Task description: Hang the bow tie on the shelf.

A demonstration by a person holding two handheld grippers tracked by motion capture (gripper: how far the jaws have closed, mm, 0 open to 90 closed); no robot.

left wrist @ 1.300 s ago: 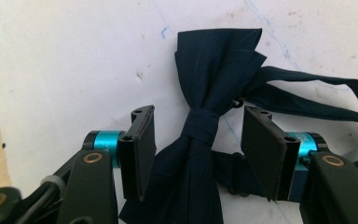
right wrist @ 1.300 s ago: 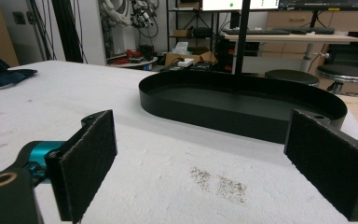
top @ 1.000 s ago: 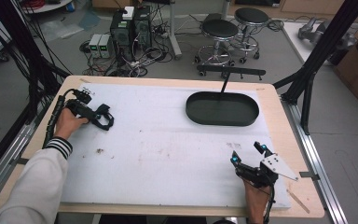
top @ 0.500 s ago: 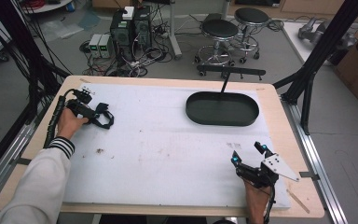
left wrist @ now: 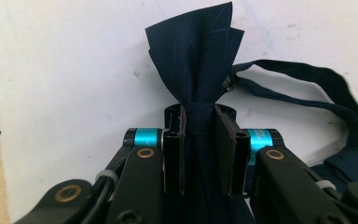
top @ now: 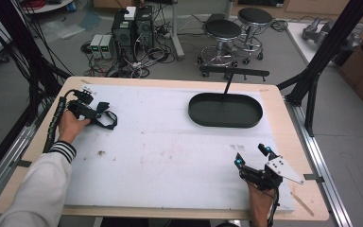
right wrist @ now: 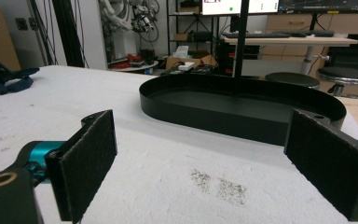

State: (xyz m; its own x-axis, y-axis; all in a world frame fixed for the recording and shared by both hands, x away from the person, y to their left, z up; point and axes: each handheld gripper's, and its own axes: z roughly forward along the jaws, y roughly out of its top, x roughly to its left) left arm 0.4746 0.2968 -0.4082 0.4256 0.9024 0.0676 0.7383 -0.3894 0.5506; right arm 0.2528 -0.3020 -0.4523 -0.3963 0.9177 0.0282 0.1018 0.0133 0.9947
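the left gripper [top: 90,111] sits at the far left of the table, and its jaws have just been closing: a second ago they stood wider around the dark navy fabric bow tie with its thin looped strap [left wrist: 200,70], and now the black pads pinch the knotted middle of it, the pleated wing fanning out above the jaws and the strap curling off to the right on the white foam sheet covering the table [top: 170,151]. from the high view the bow tie [top: 105,117] lies near the sheet's far left corner, still resting on the surface, so i'd judge the grasp is made and the lift is what comes next. the right gripper [top: 251,156] waits near the front right of the table with its jaws wide apart and nothing between them, pointed toward the shallow black oval tray [top: 225,110] that sits at the far right of the sheet. between bow tie and tray the sheet is bare apart from a few small dark specks, so a carry across looks unobstructed. the wooden table edge [top: 42,142] runs close beside the left hand, and the trailing strap could drag or snag if it is lifted low.
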